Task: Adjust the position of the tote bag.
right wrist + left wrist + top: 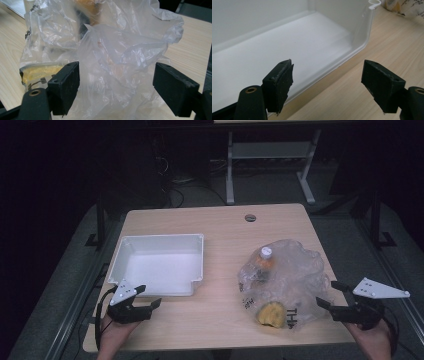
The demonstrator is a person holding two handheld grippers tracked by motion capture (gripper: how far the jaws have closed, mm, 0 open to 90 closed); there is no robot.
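Note:
A crumpled clear plastic bag (pixel 290 280) lies on the right half of the wooden table (pixel 220 225). Inside it a bottle with a white cap (pixel 263 260) lies toward the back and a yellow item (pixel 271 314) sits at the front. My right gripper (pixel 334 296) is open just right of the bag; in the right gripper view the bag (pixel 120 55) bulges between the jaws and the yellow item (pixel 40 72) shows at left. An empty white tray (pixel 159 264) sits on the left half. My left gripper (pixel 148 296) is open at the tray's near edge (pixel 332 67).
A round cable hole (pixel 250 217) sits near the table's far edge. Behind the table stands a white desk frame (pixel 270 155) on a dark floor. Bare wood lies between the tray and the bag.

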